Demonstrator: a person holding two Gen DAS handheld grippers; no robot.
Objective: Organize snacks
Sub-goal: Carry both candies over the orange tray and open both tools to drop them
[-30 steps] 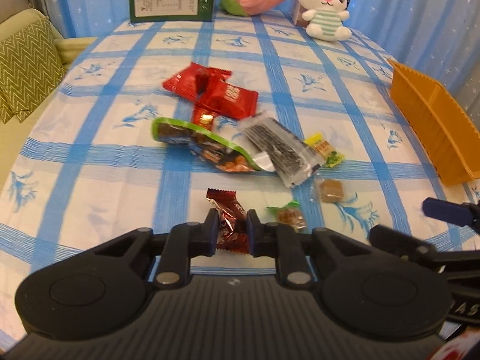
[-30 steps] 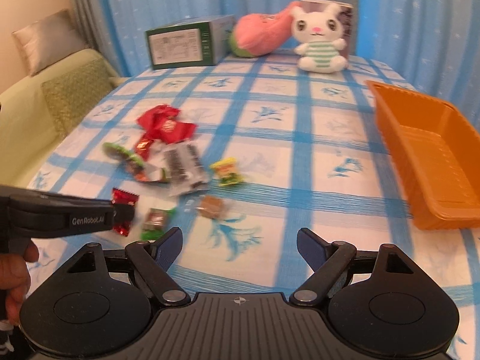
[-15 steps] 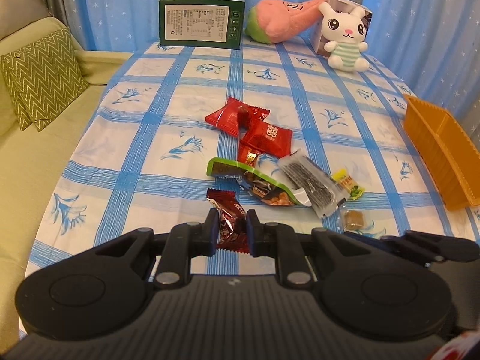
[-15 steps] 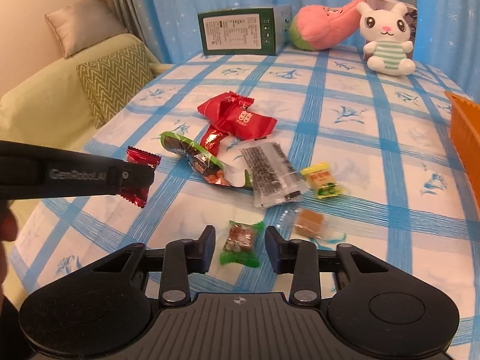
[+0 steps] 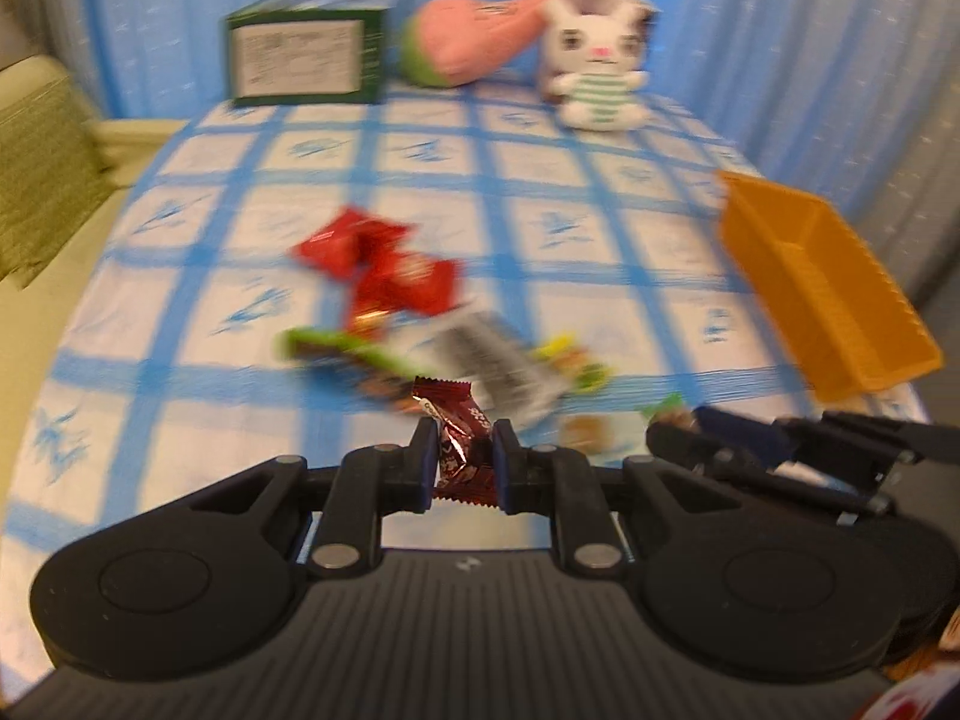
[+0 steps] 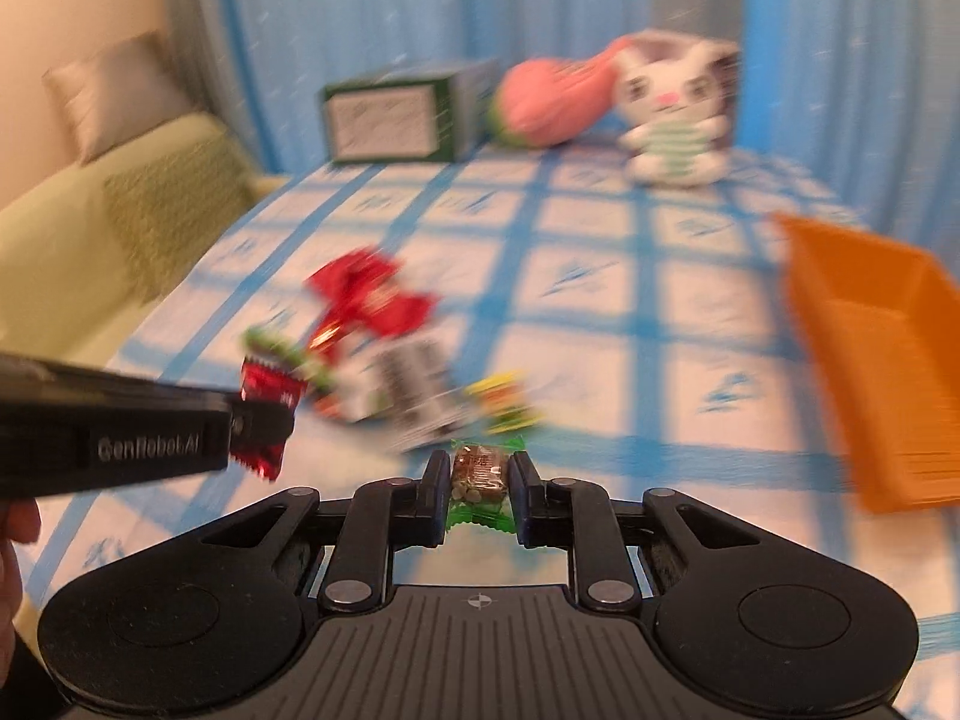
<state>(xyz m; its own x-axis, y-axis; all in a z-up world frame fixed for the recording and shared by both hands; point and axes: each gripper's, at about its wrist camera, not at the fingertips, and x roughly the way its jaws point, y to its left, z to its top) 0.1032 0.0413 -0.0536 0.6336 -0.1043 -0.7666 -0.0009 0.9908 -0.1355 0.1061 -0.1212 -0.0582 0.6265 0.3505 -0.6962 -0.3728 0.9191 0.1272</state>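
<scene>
My left gripper (image 5: 461, 461) is shut on a dark red foil candy (image 5: 457, 420) and holds it above the table. It also shows in the right wrist view (image 6: 264, 420) at the left. My right gripper (image 6: 479, 483) is shut on a green-wrapped brown candy (image 6: 479, 471), lifted off the cloth. The other snacks lie in a loose pile mid-table: red packets (image 5: 384, 267), a green-edged pack (image 5: 342, 354), a clear dark pack (image 5: 492, 360), a yellow candy (image 5: 570, 357) and a small brown candy (image 5: 582, 433). An orange basket (image 5: 828, 300) stands at the right.
A blue-checked cloth (image 5: 540, 180) covers the table. A green box (image 5: 306, 54), a pink plush (image 5: 474, 42) and a white rabbit plush (image 5: 600, 72) stand at the far edge. A green sofa (image 6: 108, 228) is on the left. Both views are motion-blurred.
My right gripper has closed on the green-wrapped candy and lifted it. Both grippers have swung to the right, and the orange basket has come further into both views.
</scene>
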